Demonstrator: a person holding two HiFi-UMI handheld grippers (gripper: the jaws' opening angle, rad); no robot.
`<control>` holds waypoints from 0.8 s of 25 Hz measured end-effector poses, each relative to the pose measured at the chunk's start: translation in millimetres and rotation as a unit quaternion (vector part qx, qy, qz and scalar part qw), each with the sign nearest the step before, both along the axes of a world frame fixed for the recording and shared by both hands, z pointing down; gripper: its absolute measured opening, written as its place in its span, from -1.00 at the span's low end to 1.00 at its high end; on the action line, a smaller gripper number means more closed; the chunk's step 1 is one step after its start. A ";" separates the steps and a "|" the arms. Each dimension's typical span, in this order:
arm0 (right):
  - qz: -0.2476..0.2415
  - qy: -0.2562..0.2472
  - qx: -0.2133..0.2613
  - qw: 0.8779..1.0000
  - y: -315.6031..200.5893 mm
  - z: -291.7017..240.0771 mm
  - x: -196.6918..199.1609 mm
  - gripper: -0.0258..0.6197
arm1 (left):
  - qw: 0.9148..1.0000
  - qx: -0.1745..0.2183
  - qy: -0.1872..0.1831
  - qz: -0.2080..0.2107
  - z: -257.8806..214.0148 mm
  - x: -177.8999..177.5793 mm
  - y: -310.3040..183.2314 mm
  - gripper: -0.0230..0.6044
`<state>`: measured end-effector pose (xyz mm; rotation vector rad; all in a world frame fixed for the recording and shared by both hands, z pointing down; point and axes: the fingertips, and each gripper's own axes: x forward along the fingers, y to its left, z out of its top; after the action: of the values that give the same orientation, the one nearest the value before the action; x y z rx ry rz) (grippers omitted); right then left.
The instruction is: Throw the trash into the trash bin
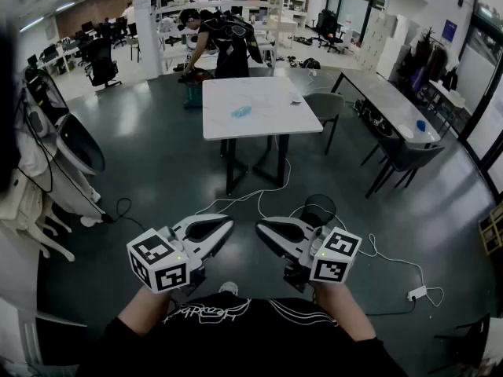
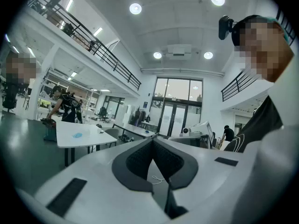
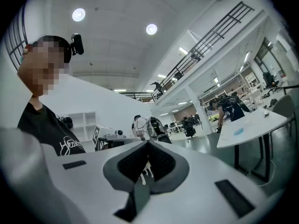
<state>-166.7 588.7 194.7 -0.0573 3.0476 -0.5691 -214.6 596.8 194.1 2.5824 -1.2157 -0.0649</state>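
Head view, nearest first: left gripper (image 1: 226,224) and right gripper (image 1: 262,227) sit level just in front of the wearer's chest, tips angled in toward each other, close but apart. Left gripper view shows its jaws pressed together w/ nothing btw them. Right gripper view shows the same: pads meeting, empty. So both are closed on air, no trash in hand yet. Next out, on the dark floor, white cables (image 1: 236,201) loop past a round dark mesh basket (image 1: 318,207) just ahead of the right gripper. That's prob the trash bin, tho I can't confirm from this angle. Further on stands the white table (image 1: 259,128). On it lies a small blue crumpled wad (image 1: 241,111), which I take as the trash, plus a small pale obj (image 1: 295,99) near its right edge, too small to ID. Beyond the table a person (image 1: 224,38) in dark clothes bends over another desk. My read: task is at the very start, approach phase, nothing picked. Next move calls for walking up to the table, minding the cables, spreading one gripper's jaws and coming down over the wad. It looks light and soft, so a gentle pinch should do.
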 end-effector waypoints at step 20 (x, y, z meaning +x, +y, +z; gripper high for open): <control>0.004 0.040 -0.047 0.998 -77.9 42.3 -40.4 -0.82 | 0.998 -0.028 0.041 0.032 40.0 -37.8 -85.4 -0.92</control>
<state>-207.1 510.8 237.0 -0.0967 3.0941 -0.7258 -252.5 511.5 234.1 2.5417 -1.0900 -0.1197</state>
